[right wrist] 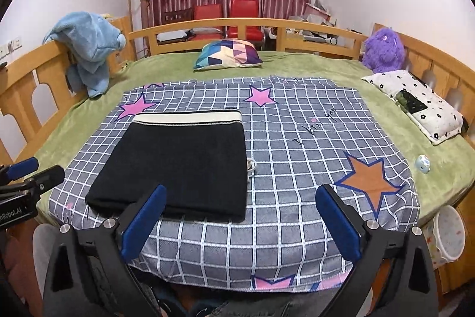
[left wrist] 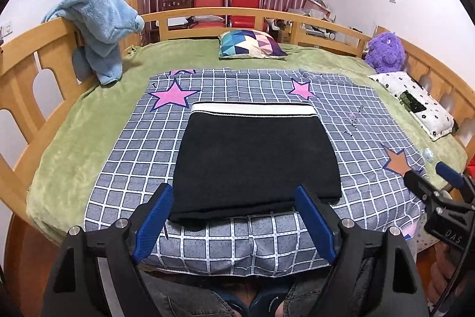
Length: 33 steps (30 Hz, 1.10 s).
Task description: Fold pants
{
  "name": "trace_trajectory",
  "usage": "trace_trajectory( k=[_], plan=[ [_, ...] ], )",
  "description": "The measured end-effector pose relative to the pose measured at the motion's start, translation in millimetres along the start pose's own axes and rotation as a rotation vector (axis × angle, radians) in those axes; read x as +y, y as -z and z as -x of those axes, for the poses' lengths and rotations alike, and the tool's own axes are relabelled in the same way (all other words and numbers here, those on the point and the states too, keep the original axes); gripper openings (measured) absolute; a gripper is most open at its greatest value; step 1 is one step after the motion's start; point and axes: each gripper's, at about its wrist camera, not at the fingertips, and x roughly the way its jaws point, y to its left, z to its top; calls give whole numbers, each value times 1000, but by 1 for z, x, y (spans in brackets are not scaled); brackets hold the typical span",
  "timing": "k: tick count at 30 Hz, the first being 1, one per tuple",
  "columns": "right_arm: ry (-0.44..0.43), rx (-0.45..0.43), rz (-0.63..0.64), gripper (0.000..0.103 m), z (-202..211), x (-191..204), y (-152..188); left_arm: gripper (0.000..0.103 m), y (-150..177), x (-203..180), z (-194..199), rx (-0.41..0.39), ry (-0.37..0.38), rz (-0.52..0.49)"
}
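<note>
Black pants (left wrist: 255,159) with a white waistband lie folded into a flat rectangle on the grey checked sheet (left wrist: 142,144), waistband at the far edge. In the right wrist view the same folded pants (right wrist: 178,162) sit left of centre. My left gripper (left wrist: 234,193) hangs open above the near edge of the pants, nothing between its blue pads. My right gripper (right wrist: 242,193) is open too, held above the sheet off the pants' near right corner, empty. Each gripper shows at the edge of the other's view: the right gripper (left wrist: 427,171), the left gripper (right wrist: 35,171).
The sheet (right wrist: 297,138) covers a green blanket (left wrist: 65,144) on a wooden-railed bed (left wrist: 29,64). A patterned cushion (left wrist: 252,45), blue plush towel (left wrist: 101,28), purple plush toy (left wrist: 386,51), white flowered pillow (left wrist: 415,103) and a small toy (right wrist: 423,164) lie around. A person's legs (left wrist: 190,302) show below.
</note>
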Motion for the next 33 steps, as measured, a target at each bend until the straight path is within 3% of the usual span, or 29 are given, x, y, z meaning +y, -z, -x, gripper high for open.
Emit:
trace_trajectory(
  k=[5,33],
  plan=[
    [-2,-14,2,99,8,1,4,85,1,3,9,-28,-35,-3],
    [36,-46,-9,99,31,6,4,85,2,13,11,-14,12,37]
  ],
)
